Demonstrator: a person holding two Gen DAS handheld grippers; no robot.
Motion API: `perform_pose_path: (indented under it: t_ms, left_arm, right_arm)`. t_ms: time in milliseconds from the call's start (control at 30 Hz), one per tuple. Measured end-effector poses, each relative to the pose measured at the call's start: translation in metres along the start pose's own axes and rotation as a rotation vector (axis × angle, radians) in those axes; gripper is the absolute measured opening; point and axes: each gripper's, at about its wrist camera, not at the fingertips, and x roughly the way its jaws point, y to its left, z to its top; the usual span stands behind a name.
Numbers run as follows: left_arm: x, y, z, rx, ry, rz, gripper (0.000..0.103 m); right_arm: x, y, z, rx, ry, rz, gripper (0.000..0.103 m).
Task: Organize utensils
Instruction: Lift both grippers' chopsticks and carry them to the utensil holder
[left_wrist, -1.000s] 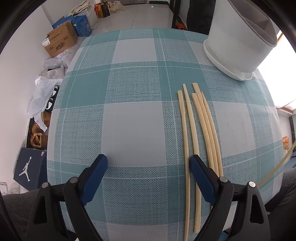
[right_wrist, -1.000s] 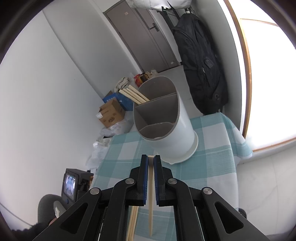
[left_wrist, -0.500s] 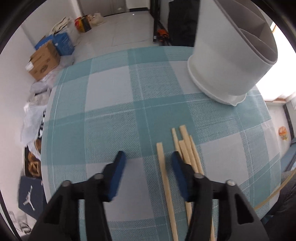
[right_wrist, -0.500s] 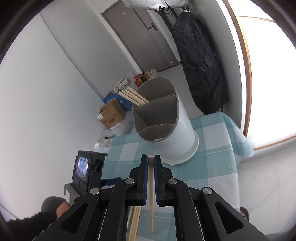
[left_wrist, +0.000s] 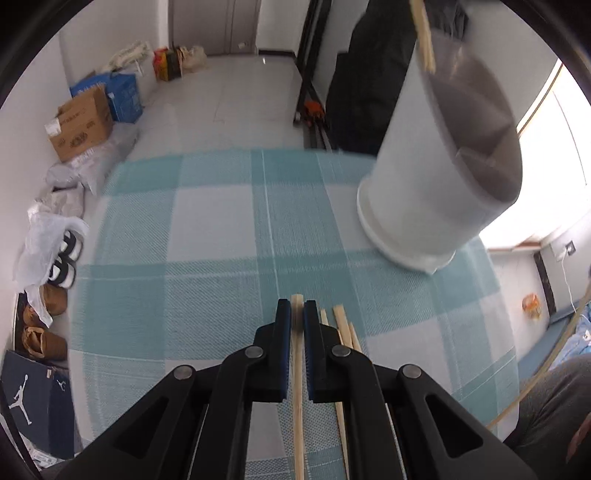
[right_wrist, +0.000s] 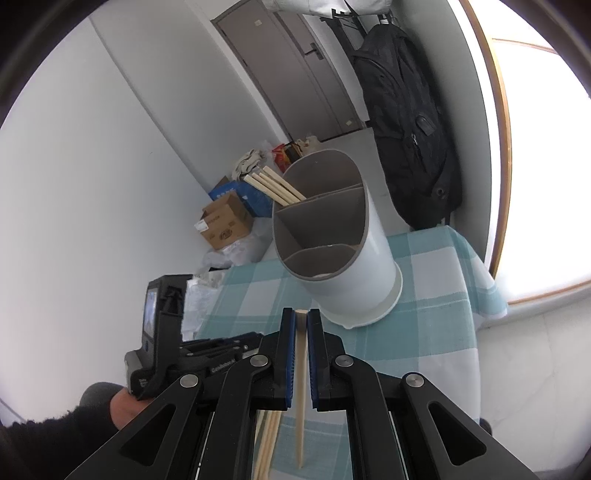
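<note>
Both tongs — left tongs (left_wrist: 297, 314), right tongs (right_wrist: 301, 323) — each pinch a chopstick; white holder (right_wrist: 351, 266) ahead.

The loose chopsticks (left_wrist: 343, 332) run down behind the black left gripper (left_wrist: 297, 314), and the white holder (left_wrist: 436, 177) looks blurry and fuzzy.

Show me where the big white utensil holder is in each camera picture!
Left wrist view: the tall white plastic utensil holder with grey dividers stands at upper right on the teal checked tablecloth.
Right wrist view: it sits at centre, just beyond the right gripper.
Shared landmark: the brown cardboard box on the floor.
</note>
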Motion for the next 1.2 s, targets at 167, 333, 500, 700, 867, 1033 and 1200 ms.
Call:
perform_pose_path:
  t_ms: [167, 333, 500, 700, 867, 1033, 1200]
  left_arm:
    - [-0.040, -0.004, -0.003, -0.016, -0.129, -0.019, 0.003]
    - [-0.066, -0.008, -0.008, -0.030, -0.236, -0.043, 0.003]
    - [-0.074, 0.001, -0.005, -0.065, -0.314, -0.086, 0.002]
    - [-0.100, -0.004, -0.002, -0.095, -0.436, -0.131, 0.002]
    - [-0.113, -0.014, 0.013, -0.087, -0.522, -0.149, 0.002]
    - [-0.118, -0.024, 0.030, -0.077, -0.570, -0.139, 0.002]
    - [-0.120, -0.027, 0.042, -0.082, -0.586, -0.131, 0.002]
  right_arm:
    - [-0.002, 0.005, -0.001, -0.015, -0.016, -0.005, 0.006]
    - [-0.008, 0.015, -0.005, -0.035, -0.040, -0.007, 0.006]
    - [-0.014, 0.034, -0.012, -0.087, -0.066, -0.014, 0.005]
    - [-0.021, 0.047, -0.013, -0.120, -0.095, -0.024, 0.005]
    - [-0.027, 0.045, -0.006, -0.117, -0.120, -0.032, 0.005]
    - [-0.025, 0.044, 0.000, -0.119, -0.126, -0.033, 0.005]
    - [-0.026, 0.039, 0.006, -0.116, -0.132, -0.025, 0.005]
